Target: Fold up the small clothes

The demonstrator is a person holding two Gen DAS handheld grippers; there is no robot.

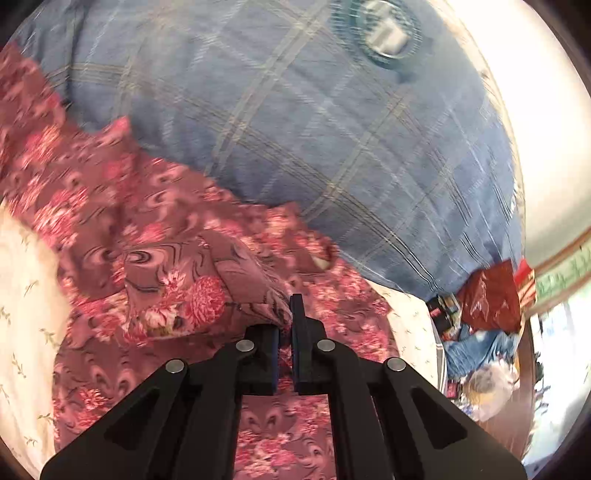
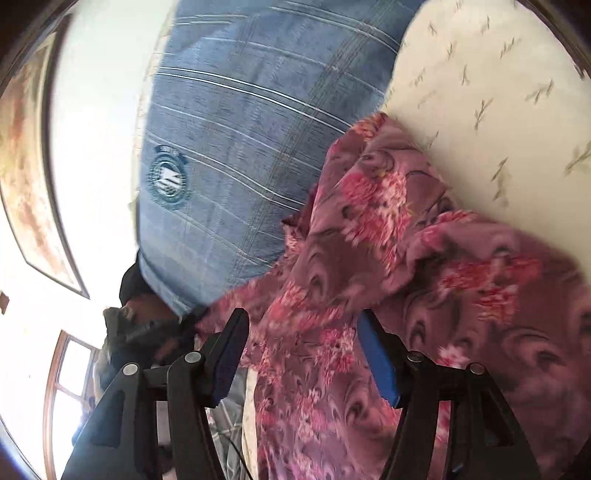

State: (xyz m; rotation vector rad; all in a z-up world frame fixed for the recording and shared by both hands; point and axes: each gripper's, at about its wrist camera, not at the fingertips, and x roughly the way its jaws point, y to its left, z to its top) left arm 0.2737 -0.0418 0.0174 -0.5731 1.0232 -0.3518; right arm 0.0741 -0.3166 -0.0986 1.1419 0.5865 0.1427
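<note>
A fold of the floral garment [image 1: 207, 280] is pinched by the left claw [image 1: 290, 325], whose two fingers are drawn together on the cloth; the maroon fabric with pink flowers is bunched up just ahead of and to the left of the fingertips, and more of it is spread beneath the claw. Beyond the garment, ahead of the left claw, a blue plaid pillow [image 1: 314, 122] is seen, bearing a round embroidered crest [image 1: 384, 33] near its far edge. A white bedsheet [image 1: 26, 302] with small leaf sprigs is visible to the left of the claw and again in a strip to its right. Farther right, a heap of mixed items with a red bag [image 1: 491, 295] is seen against the bright wall.

The right claw [image 2: 303, 336] is held with its fingers [image 2: 380, 363] well apart, blue pads facing inward, nothing being clamped between them. The same floral garment [image 2: 369, 266] lies across the gap and extends ahead and to the right of this claw, its upper part blurred. The plaid pillow [image 2: 236, 122] is seen ahead and to the left, touched by the garment's edge, and the white sheet [image 2: 498, 92] is seen ahead to the right. A window frame [image 2: 59, 369] appears far to the left.
</note>
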